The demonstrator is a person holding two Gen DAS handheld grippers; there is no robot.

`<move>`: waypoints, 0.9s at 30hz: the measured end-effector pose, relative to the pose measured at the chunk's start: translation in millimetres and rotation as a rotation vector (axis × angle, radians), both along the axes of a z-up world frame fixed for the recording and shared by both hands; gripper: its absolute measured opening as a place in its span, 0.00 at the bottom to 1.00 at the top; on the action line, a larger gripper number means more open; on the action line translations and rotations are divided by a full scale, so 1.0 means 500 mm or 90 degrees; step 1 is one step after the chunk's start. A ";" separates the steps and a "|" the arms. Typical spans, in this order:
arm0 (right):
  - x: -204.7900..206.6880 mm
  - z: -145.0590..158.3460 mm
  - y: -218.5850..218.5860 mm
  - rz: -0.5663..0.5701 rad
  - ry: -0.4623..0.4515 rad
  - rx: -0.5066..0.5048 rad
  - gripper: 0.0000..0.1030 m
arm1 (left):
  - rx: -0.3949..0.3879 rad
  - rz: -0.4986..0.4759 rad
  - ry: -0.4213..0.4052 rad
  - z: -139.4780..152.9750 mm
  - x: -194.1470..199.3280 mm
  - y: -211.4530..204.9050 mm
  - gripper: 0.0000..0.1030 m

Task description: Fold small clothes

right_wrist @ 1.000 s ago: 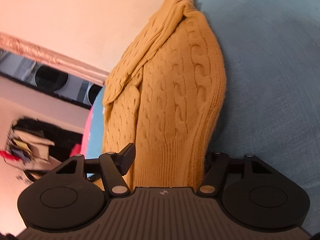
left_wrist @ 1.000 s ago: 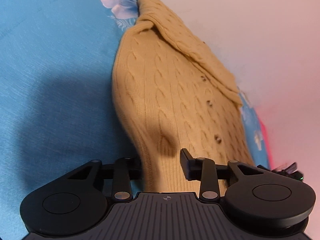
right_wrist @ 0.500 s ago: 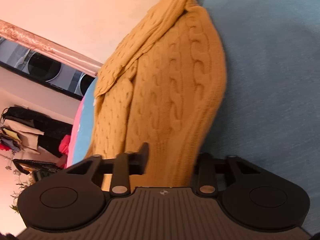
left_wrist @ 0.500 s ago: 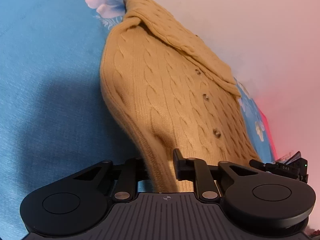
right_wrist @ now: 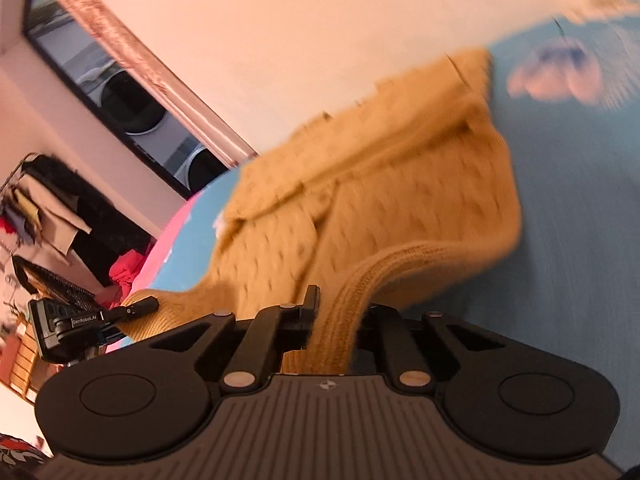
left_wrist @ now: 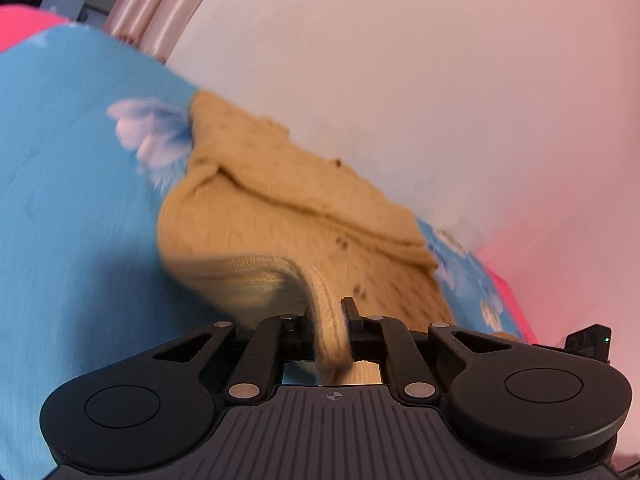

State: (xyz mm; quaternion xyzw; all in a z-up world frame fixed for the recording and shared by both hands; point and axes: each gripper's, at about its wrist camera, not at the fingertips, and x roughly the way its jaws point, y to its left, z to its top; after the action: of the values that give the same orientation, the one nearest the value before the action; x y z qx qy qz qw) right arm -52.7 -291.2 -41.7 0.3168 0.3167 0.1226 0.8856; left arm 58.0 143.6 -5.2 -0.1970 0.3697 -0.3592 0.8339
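Mustard cable-knit cardigan (left_wrist: 304, 216) lies on a blue floral bedsheet (left_wrist: 72, 184) next to a pale wall (left_wrist: 400, 60) — its ribbed hem is lifted off the sheet. Left gripper (left_wrist: 328, 320) is clamped on one hem corner, right gripper (right_wrist: 340, 312) is clamped on the other hem corner — both views are motion-blurred. Clothes rack (right_wrist: 44, 200) is visible at the right view's far left.

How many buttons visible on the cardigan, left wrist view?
4, all on the cardigan, though blur makes this approximate: one near the far edge, two close together mid-front, one nearest the left hand-held gripper at. Folds may hide more.
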 end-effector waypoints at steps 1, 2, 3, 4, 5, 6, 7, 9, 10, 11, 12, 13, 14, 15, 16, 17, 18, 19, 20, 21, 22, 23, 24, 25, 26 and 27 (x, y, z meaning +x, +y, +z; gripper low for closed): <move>0.012 0.009 -0.002 0.001 -0.011 -0.006 0.11 | 0.001 0.000 -0.005 0.004 0.010 -0.005 0.70; 0.023 0.019 -0.003 0.003 -0.022 -0.013 0.11 | 0.000 -0.001 -0.009 0.006 0.020 -0.011 0.69; 0.035 0.027 -0.005 0.005 -0.032 -0.020 0.11 | 0.001 -0.001 -0.012 0.008 0.030 -0.016 0.67; 0.049 0.034 -0.005 0.007 -0.040 -0.027 0.10 | 0.001 0.000 -0.014 0.009 0.040 -0.021 0.66; 0.062 0.041 -0.007 0.009 -0.045 -0.032 0.10 | 0.001 0.000 -0.014 0.009 0.049 -0.026 0.66; 0.072 0.046 -0.008 0.011 -0.050 -0.036 0.10 | -0.001 0.000 -0.013 0.009 0.058 -0.030 0.66; 0.081 0.051 -0.009 0.012 -0.055 -0.038 0.10 | -0.005 -0.001 -0.012 0.009 0.066 -0.034 0.66; 0.094 0.062 -0.013 0.013 -0.074 -0.038 0.10 | -0.017 -0.001 -0.013 0.011 0.078 -0.036 0.66; 0.103 0.066 -0.014 0.014 -0.082 -0.038 0.10 | -0.020 -0.001 -0.017 0.016 0.082 -0.036 0.66; 0.111 0.072 -0.016 0.015 -0.088 -0.040 0.10 | -0.018 0.000 -0.023 0.021 0.090 -0.039 0.66; 0.121 0.079 -0.017 0.016 -0.095 -0.045 0.10 | -0.012 0.001 -0.031 0.028 0.097 -0.043 0.66; 0.133 0.086 -0.020 0.016 -0.100 -0.050 0.10 | -0.004 0.003 -0.042 0.036 0.107 -0.049 0.66; 0.149 0.094 -0.024 0.015 -0.104 -0.054 0.10 | 0.002 0.006 -0.051 0.044 0.119 -0.056 0.66; 0.166 0.101 -0.030 0.014 -0.106 -0.054 0.10 | 0.006 0.006 -0.058 0.051 0.134 -0.063 0.66; 0.183 0.107 -0.037 0.013 -0.109 -0.050 0.10 | 0.009 0.006 -0.066 0.058 0.152 -0.071 0.66; 0.202 0.112 -0.044 0.012 -0.112 -0.046 0.10 | 0.011 0.007 -0.074 0.065 0.172 -0.079 0.66; 0.223 0.117 -0.050 0.010 -0.113 -0.044 0.10 | 0.014 0.007 -0.081 0.072 0.194 -0.088 0.66; 0.246 0.123 -0.057 0.006 -0.113 -0.045 0.10 | 0.020 0.006 -0.088 0.080 0.217 -0.099 0.66; 0.269 0.128 -0.065 0.002 -0.113 -0.047 0.10 | 0.027 0.008 -0.095 0.086 0.241 -0.110 0.66; 0.294 0.132 -0.074 -0.003 -0.112 -0.048 0.10 | 0.034 0.015 -0.099 0.092 0.267 -0.121 0.66; 0.322 0.135 -0.084 -0.013 -0.110 -0.049 0.10 | 0.039 0.019 -0.101 0.097 0.293 -0.132 0.66; 0.350 0.134 -0.095 -0.022 -0.105 -0.045 0.10 | 0.045 0.023 -0.105 0.099 0.319 -0.143 0.66; 0.381 0.130 -0.108 -0.035 -0.099 -0.035 0.10 | 0.057 0.036 -0.106 0.098 0.345 -0.155 0.66; 0.406 0.125 -0.118 -0.045 -0.095 -0.032 0.10 | 0.065 0.052 -0.101 0.096 0.372 -0.164 0.66; 0.434 0.118 -0.130 -0.057 -0.088 -0.031 0.10 | 0.071 0.060 -0.097 0.091 0.399 -0.173 0.66; 0.462 0.106 -0.141 -0.071 -0.079 -0.025 0.10 | 0.084 0.071 -0.094 0.085 0.423 -0.182 0.65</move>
State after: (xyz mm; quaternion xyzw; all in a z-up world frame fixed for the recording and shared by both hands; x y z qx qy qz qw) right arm 178.4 -361.8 11.3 0.3082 0.2453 0.0864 0.9151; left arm 269.5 52.7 37.2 -0.1350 0.3185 -0.3007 0.8888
